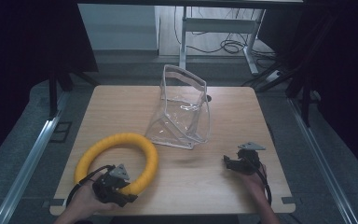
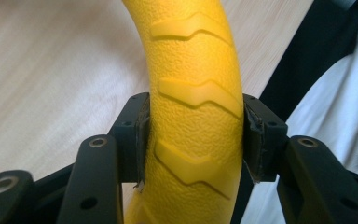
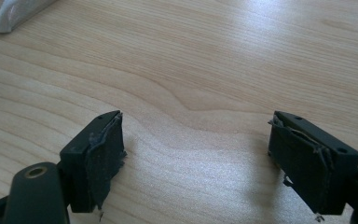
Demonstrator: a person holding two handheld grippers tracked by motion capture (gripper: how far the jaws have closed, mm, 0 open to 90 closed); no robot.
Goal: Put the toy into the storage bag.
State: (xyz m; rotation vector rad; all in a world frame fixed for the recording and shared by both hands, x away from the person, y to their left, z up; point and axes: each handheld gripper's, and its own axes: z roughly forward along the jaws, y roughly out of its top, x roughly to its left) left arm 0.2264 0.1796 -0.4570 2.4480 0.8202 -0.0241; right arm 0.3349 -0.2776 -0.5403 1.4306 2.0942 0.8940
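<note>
Wooden table [image 1: 242, 116] first, then the yellow textured ring [image 1: 121, 140] lying at its near left edge: it looks light, slightly yielding foam or rubber, its raised ridges giving good purchase anywhere on the tube. The left gripper [image 2: 193, 140] is clamped across the tube's near arc, while the right gripper [image 3: 196, 163] hovers with jaws apart over bare wood.

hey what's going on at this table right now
A person is working at a wooden table with a hand-held tool in each hand. The left tool is clamped on the near side of a yellow ring, pads pressing both sides of it. The right tool rests open over bare wood, holding nothing. A clear plastic pouch stands open farther back on the table, just beyond the ring.
</note>
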